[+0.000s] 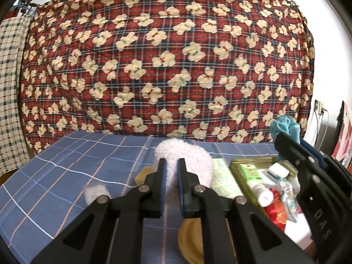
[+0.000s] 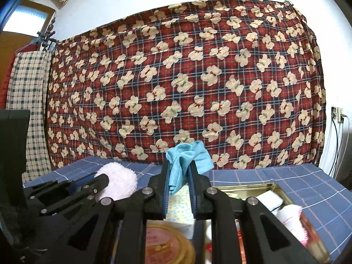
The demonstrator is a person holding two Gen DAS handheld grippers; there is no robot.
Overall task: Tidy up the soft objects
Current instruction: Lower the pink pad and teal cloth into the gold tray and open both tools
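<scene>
- The left tool (image 1: 171, 165) is clamped on a fluffy pale-pink soft toy (image 1: 187, 162); its jaws pinch a narrow fold of the plush, and the rounded bulk swells past the tips.
- The right tool (image 2: 179, 171) is clamped on a light-blue cloth (image 2: 187, 156), a smooth, creased piece that bunches above the jaws and hangs down between them.
- Places below are given from the gold tin tray (image 1: 253, 160), which sits on the desk (image 1: 77, 165) under a blue checked cover.
- The pink toy is held just left of the tray; the blue cloth is held over the tray's near left edge.
- In the tray lie a green-and-white carton (image 1: 249, 171), a white tube (image 1: 260, 192), a white box (image 1: 278, 171) and a red packet (image 1: 275, 212), crowded together.
- Touching the tray's left side lies one yellowish patterned packet (image 1: 223, 179).
- Nearer than the tray, under the tools, sits one round tin with an orange lid (image 2: 162, 242).
- A small pink fluffy piece (image 1: 95, 192) shows left of the tray, beside the left tool.
- Beyond the tray hangs one red plaid quilt with cream bears (image 1: 167, 66), and one checked cloth (image 1: 11, 88) to its left.
</scene>
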